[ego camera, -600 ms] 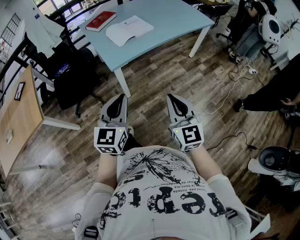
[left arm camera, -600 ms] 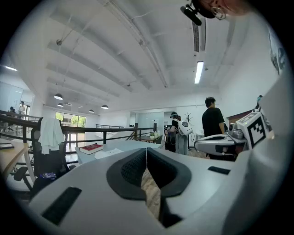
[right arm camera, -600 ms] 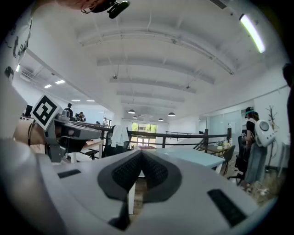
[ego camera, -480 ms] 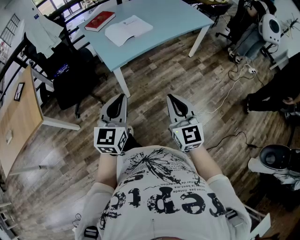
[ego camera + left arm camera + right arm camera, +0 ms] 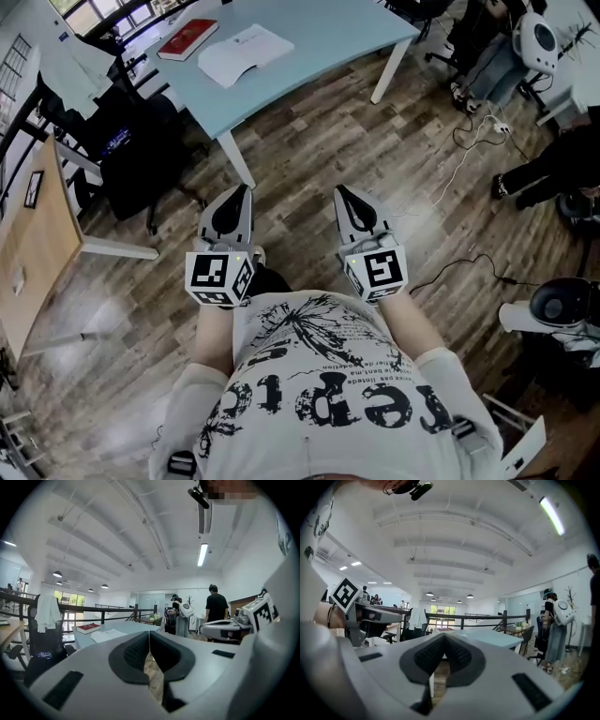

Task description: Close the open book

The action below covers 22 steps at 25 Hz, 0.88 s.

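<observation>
An open white book (image 5: 243, 54) lies on the light blue table (image 5: 328, 37) at the top of the head view; it also shows as the open book (image 5: 111, 634) in the left gripper view. Both grippers are held level in front of the person's chest, well short of the table. My left gripper (image 5: 246, 190) is shut with nothing between its pads, its tips meeting in the left gripper view (image 5: 149, 633). My right gripper (image 5: 340, 192) is shut and empty too, as the right gripper view (image 5: 443, 635) shows.
A closed red book (image 5: 188, 39) lies beside the open one. A black office chair (image 5: 136, 141) stands left of the table, and a wooden desk (image 5: 33, 253) is further left. Cables (image 5: 469, 159) run over the wood floor at right, where a person (image 5: 553, 159) sits.
The head view has shifted slightly, so the table and books sit a little higher and further left in the picture. Both grippers hold the same pose.
</observation>
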Each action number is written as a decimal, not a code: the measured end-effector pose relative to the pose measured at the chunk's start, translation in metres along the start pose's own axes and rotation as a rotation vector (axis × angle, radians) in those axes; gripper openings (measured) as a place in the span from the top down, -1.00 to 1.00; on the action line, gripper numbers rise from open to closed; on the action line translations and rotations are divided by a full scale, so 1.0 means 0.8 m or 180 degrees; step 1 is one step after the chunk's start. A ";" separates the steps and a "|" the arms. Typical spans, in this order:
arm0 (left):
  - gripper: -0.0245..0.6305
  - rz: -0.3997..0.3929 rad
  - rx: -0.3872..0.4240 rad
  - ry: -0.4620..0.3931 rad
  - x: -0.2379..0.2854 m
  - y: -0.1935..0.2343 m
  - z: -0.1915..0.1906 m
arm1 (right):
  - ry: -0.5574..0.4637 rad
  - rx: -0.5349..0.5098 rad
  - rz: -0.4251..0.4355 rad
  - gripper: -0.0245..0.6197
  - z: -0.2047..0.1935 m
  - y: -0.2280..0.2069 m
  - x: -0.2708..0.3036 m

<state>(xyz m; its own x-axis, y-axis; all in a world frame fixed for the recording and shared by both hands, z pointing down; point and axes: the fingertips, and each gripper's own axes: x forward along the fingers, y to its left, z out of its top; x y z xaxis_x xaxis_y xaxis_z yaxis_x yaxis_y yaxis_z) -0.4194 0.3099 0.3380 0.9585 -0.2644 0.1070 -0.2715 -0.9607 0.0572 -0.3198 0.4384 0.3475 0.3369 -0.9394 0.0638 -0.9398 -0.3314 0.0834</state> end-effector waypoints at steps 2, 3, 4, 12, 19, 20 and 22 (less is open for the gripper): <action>0.86 -0.0014 -0.0013 0.0032 0.006 -0.001 -0.005 | 0.0034 0.0025 -0.0025 0.89 -0.006 -0.006 0.000; 0.86 -0.0024 -0.0016 0.0056 0.009 0.000 -0.008 | 0.0051 0.0041 -0.0038 0.89 -0.010 -0.009 0.001; 0.87 -0.0037 -0.0019 0.0081 0.013 0.001 -0.012 | 0.0064 0.0058 -0.0054 0.89 -0.015 -0.011 0.003; 0.86 -0.0140 -0.0030 0.0115 0.097 0.040 -0.024 | 0.0032 0.0075 -0.0300 0.89 -0.039 -0.058 0.066; 0.86 -0.0263 -0.0106 0.0165 0.235 0.115 -0.022 | 0.0127 0.0119 -0.0476 0.89 -0.050 -0.123 0.194; 0.86 -0.0271 -0.0117 0.0161 0.259 0.129 -0.016 | 0.0138 0.0119 -0.0483 0.89 -0.048 -0.135 0.218; 0.86 -0.0282 -0.0123 0.0160 0.306 0.160 -0.004 | 0.0154 0.0117 -0.0482 0.89 -0.041 -0.156 0.273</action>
<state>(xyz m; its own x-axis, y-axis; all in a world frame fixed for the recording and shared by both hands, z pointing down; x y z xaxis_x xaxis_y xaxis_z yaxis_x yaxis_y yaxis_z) -0.2196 0.1223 0.3751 0.9735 -0.1733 0.1495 -0.1901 -0.9759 0.1068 -0.1271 0.2774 0.3838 0.4763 -0.8734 0.1011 -0.8792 -0.4726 0.0595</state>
